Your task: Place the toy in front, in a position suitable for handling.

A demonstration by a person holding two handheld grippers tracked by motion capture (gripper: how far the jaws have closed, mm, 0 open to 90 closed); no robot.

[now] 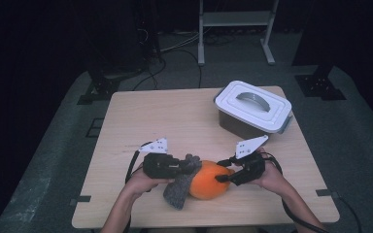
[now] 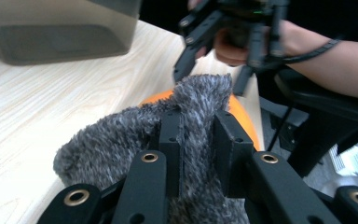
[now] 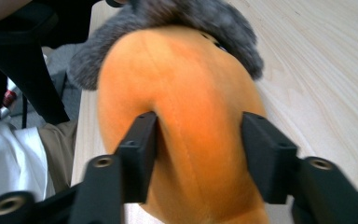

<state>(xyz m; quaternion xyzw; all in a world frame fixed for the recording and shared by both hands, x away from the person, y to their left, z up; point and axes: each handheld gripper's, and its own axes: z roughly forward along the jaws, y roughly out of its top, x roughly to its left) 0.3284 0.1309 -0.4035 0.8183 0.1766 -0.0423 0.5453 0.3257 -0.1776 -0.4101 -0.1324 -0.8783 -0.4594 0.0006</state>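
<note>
While the left tool (image 2: 196, 140) clamps grey fuzzy cloth (image 2: 121, 140), right tool (image 3: 198, 154) apart astride orange plush (image 3: 186, 116), contact unclear.

Wooden table (image 1: 175, 116), lidded white storage box (image 1: 254, 108) at far right. Near front edge: orange plush (image 1: 209, 179) lying on the table, grey fuzzy cloth (image 1: 178, 190) against its left side. Left gripper (image 1: 190, 166) clamps the cloth's top. Right gripper (image 1: 226, 171) at the plush's right end, jaws straddling it.
</note>
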